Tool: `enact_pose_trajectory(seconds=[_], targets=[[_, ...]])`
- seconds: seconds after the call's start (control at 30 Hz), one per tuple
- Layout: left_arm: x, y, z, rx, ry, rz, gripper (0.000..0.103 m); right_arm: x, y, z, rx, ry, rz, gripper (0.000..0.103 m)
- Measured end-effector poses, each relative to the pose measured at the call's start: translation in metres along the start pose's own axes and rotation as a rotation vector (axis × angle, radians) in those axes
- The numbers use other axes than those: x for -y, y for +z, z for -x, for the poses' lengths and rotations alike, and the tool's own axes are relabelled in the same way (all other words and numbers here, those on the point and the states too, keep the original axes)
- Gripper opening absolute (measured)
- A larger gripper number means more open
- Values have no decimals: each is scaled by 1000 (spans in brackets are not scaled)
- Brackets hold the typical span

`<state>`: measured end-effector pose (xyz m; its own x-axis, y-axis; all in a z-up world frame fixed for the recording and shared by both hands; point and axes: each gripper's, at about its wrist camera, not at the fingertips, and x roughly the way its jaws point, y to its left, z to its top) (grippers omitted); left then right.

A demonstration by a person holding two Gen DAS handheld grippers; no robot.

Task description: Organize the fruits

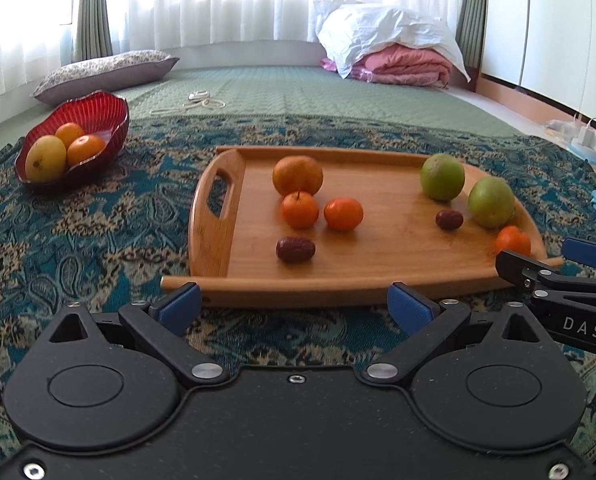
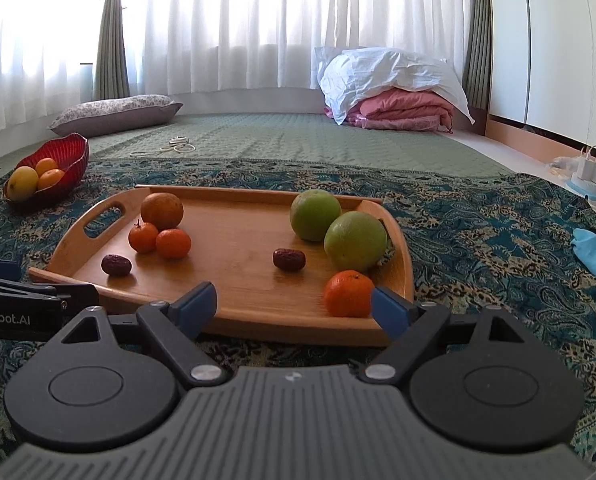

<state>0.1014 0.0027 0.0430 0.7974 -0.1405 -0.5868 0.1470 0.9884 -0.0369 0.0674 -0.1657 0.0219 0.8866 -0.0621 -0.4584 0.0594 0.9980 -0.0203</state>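
With both pairs of fingers spread apart and empty, we judged our right gripper (image 2: 294,306) the nearer to the small orange (image 2: 348,293) at the tray's (image 2: 258,312) near right corner, just beside its right finger, while our left gripper (image 1: 294,306) faced the near rim.

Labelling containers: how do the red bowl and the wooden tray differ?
The red bowl is deep, wavy-rimmed and glossy; the wooden tray is flat, low-walled, with a cut-out handle. The bowl holds three fruits heaped together; the tray holds eight spread apart. The bowl sits far left of the tray. Both rest on the patterned cloth.
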Motion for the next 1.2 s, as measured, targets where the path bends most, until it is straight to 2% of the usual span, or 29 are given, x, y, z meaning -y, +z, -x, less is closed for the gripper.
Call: enact_pose_trajectory(seconds=[0.37,0.77,1.2], targets=[[-1,-18,-19,-46,32,10,100,0,-24,-15,-72,-30,3,92],[-2,-26,-33,-64,55,16,100,-2,-34,-28,-119,-32,2,93],[1,-32,-36,-50,68,-5,103,-2,-40,-35,-133,-28,-4,103]])
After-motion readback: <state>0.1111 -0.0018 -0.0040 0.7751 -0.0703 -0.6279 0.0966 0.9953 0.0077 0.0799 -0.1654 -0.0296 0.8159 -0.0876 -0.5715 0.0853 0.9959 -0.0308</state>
